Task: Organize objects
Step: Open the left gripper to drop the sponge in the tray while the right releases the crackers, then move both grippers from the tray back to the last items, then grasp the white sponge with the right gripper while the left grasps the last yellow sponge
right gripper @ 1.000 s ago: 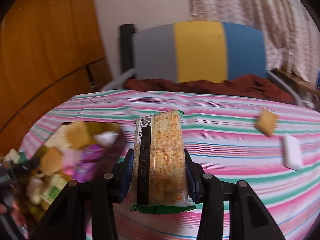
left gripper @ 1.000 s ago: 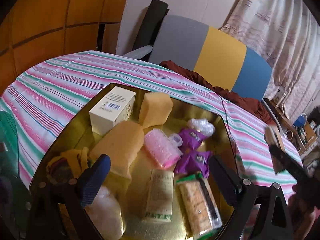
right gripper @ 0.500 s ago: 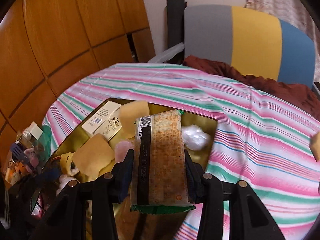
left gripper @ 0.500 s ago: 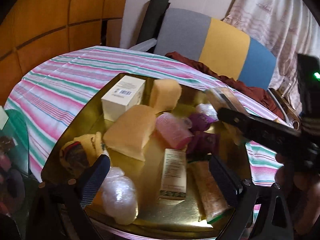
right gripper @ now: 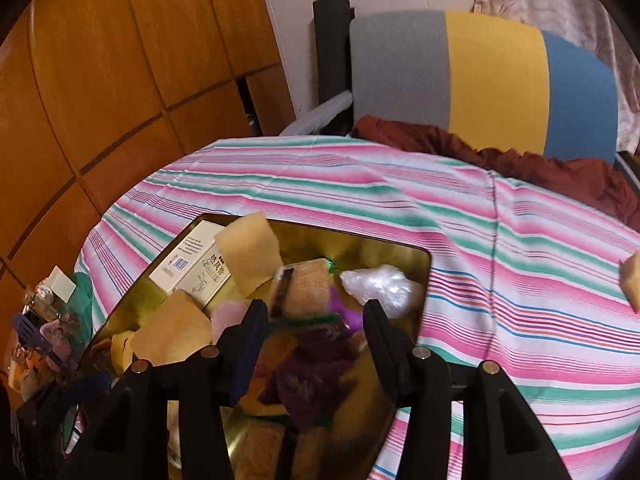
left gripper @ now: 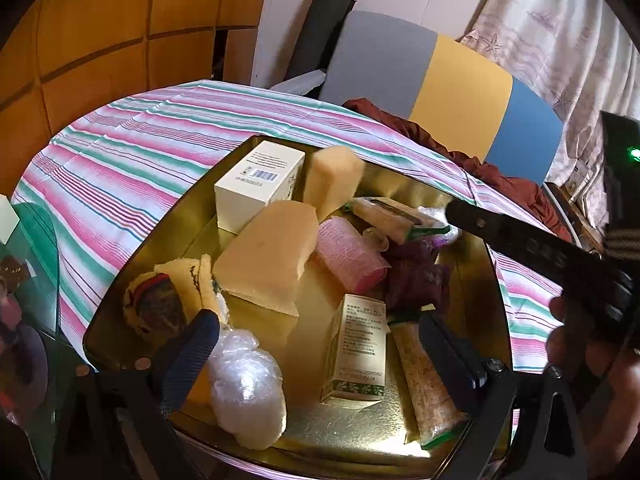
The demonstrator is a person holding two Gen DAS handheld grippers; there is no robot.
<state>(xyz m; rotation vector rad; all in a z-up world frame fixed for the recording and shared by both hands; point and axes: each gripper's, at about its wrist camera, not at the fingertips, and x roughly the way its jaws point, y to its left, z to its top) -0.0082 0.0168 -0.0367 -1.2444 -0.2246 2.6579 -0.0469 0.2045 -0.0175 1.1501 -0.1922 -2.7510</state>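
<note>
Currently, in the left wrist view, the left gripper (left gripper: 316, 340) hangs over the near edge of the gold tray (left gripper: 192, 216), its jaws standing wide with nothing between them. On the tray lie a white box (left gripper: 258, 182) at the far left, a small sponge block (left gripper: 332, 180) just beside it, a large sponge slab (left gripper: 266, 254) nearer the camera, a pink roller (left gripper: 352, 258), purple packets (left gripper: 416, 276), a green-printed carton (left gripper: 358, 354), a long cracker pack (left gripper: 426, 384) along the right side, a clear plastic bundle (left gripper: 246, 388) at the near left and a yellow cloth item (left gripper: 168, 300). A second cracker packet (left gripper: 394, 216) lies tilted across the far pile, resting on the purple packets and the pink roller, beside the black body of the right gripper that reaches in from the right. In the right wrist view, the right gripper (right gripper: 316, 328) is above the tray (right gripper: 400, 252) on the striped tablecloth (right gripper: 500, 280). Its jaws have just been opening and stand partly apart; the cracker packet (right gripper: 308, 292) lies beyond the fingertips, blurred, and the pads do not press on it. A crumpled clear wrapper (right gripper: 382, 286) lies at the tray's far right corner, and a tan block (right gripper: 632, 280) lies on the cloth at the right edge.
</note>
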